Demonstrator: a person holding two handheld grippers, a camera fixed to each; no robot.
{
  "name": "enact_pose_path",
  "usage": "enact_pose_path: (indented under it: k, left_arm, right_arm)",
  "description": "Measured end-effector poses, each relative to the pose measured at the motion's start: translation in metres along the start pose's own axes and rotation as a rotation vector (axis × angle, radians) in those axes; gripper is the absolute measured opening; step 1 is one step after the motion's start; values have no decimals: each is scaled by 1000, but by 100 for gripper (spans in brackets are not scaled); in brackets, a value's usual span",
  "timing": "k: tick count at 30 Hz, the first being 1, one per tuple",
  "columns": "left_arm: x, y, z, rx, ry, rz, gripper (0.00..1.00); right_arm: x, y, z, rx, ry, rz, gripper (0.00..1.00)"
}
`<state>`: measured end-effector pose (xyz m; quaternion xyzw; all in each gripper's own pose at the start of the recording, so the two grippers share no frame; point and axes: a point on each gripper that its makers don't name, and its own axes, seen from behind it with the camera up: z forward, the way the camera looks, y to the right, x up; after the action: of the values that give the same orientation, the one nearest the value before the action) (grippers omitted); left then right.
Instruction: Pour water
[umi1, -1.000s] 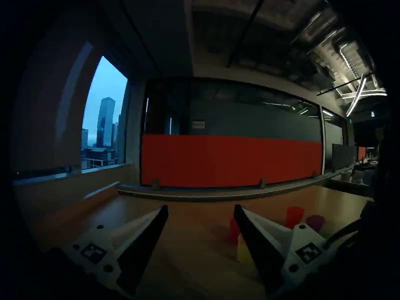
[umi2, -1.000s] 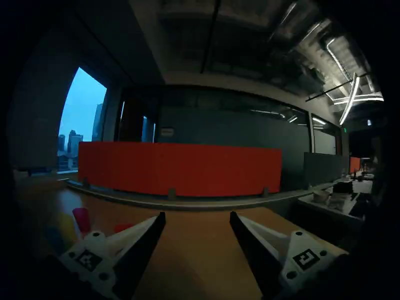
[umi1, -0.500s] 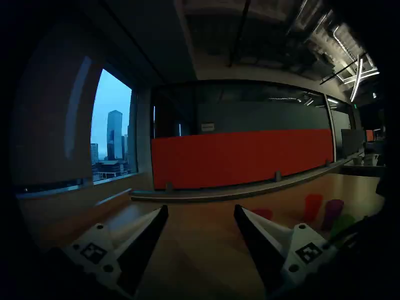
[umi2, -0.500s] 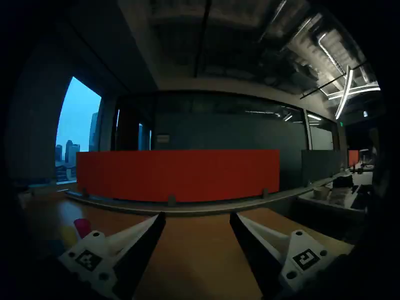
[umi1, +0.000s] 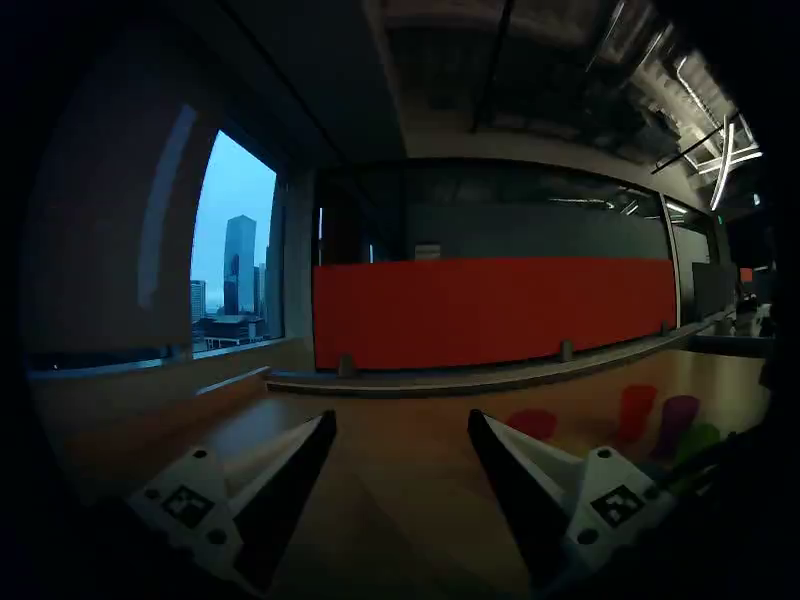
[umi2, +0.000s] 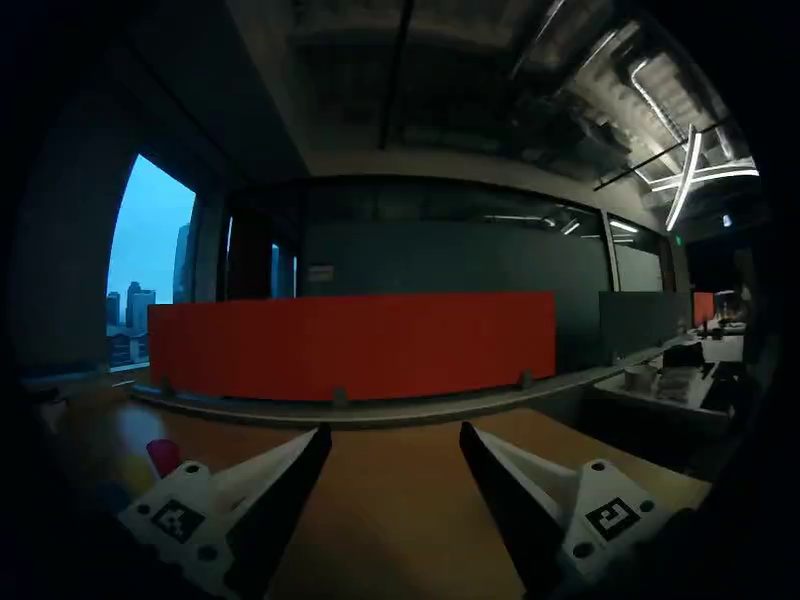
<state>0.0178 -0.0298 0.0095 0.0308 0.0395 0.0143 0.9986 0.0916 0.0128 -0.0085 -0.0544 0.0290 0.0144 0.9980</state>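
Left gripper view: left gripper (umi1: 400, 413) jaws apart, cups (umi1: 637, 410) off to their right.

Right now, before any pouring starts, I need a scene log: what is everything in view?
Table: one, brown wood, under both grippers.
Dark red cup: one, on the table, just right of the left gripper.
Orange-red cup, purple cup, green cup: one each, clustered farther right.
Pink cup: one, far left in right gripper view; may be one of the above.
Partition: one, red, along the table's far edge.
Window: one, blue dusk skyline, left.
Ceiling lights: white strips, upper right.
Left gripper: open, empty.
Right gripper: open, empty.
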Motion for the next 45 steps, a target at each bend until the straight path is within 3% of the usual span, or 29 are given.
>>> enact_pose_path:
  k: [17, 45]
  left_arm:
    - [-14, 19, 8, -13, -8, 5, 98]
    - [-22, 27, -16, -15, -28, -12, 98]
  right_arm:
    - [-10, 3, 2, -11, -15, -13, 100]
    - [-6, 9, -3, -15, -8, -1, 100]
